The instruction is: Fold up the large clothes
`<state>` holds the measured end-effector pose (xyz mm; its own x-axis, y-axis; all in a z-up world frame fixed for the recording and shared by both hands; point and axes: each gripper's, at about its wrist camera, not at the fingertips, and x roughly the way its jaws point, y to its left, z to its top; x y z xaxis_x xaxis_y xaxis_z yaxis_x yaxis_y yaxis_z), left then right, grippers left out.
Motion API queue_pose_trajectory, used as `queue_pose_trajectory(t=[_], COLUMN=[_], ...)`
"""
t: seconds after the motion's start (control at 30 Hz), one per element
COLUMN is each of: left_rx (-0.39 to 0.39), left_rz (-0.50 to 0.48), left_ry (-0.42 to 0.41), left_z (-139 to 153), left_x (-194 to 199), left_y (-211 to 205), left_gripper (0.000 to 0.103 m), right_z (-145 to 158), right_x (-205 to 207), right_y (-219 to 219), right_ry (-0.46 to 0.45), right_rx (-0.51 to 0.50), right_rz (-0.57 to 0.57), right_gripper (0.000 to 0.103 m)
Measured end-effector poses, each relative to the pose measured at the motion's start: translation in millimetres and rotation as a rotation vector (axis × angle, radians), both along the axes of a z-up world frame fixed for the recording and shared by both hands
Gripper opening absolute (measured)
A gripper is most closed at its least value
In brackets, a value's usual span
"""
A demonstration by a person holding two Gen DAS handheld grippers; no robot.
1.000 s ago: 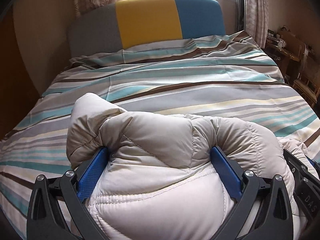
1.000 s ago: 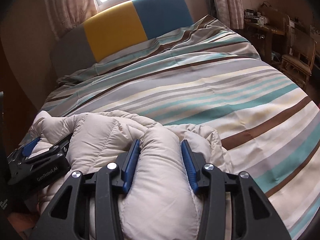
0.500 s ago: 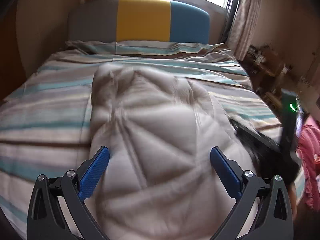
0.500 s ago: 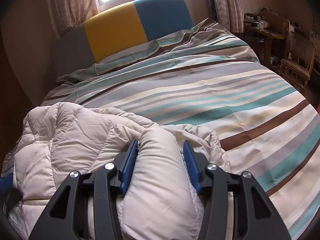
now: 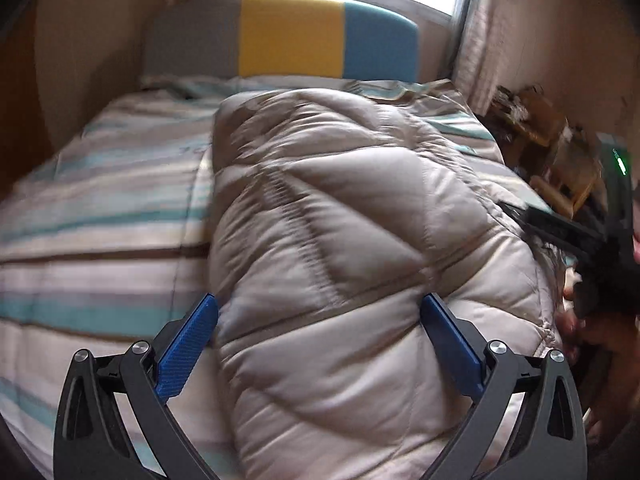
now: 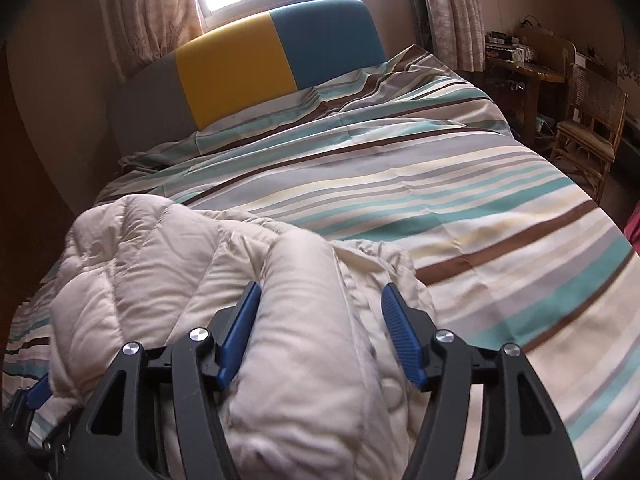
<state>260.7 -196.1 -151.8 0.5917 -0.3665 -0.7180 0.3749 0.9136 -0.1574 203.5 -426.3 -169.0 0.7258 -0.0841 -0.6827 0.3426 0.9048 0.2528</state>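
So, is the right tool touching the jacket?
Touching. The right wrist view shows the opening right tool with one pad against the jacket fold between its jaws; the other pad stands clear of that fold.

A cream-beige quilted jacket (image 6: 168, 276), stitched in crossing diagonal lines that are making triangle and diamond shapes, is lying on a duvet (image 6: 460, 200) that is showing stripes of teal, grey, cream, pale yellow and brown. The headboard (image 6: 256, 68) is standing in three plain blocks: grey, mustard yellow and blue. The curtains (image 6: 452, 12) are hanging in pale pink-beige with a faint pattern. Both grippers are showing black frames with ribbed blue pads (image 6: 400, 334). A chair (image 6: 592, 120) is showing light brown wicker, and the walls are glowing warm tan.
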Motion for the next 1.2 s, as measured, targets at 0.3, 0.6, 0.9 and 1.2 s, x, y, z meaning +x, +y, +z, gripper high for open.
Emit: queue_pose_trajectory(t=[0.3,0.6,0.9,1.2], left_rx=[-0.090,-0.153,-0.165,-0.295], left_rz=[0.025,-0.007,-0.125,-0.182], left_ry=[0.034,0.104,0.199,0.360], left_z=[4,1,-10,-39], left_x=[-2,9,23,26], left_y=[40,59,41,29], left_gripper=[0.100,0.100,0.100,0.100], right_z=[21,7,-37,-54], right_x=[-36,-74,-66,-46], right_y=[15,12,-18,-19], right_ry=[0.018,0.119,0.203,0.212], right_rx=[0.009,0.058,0.362,0.468], right_rz=[0.022,0.066,0.080,0.205], right_gripper=[0.076,0.084,0.095,0.090])
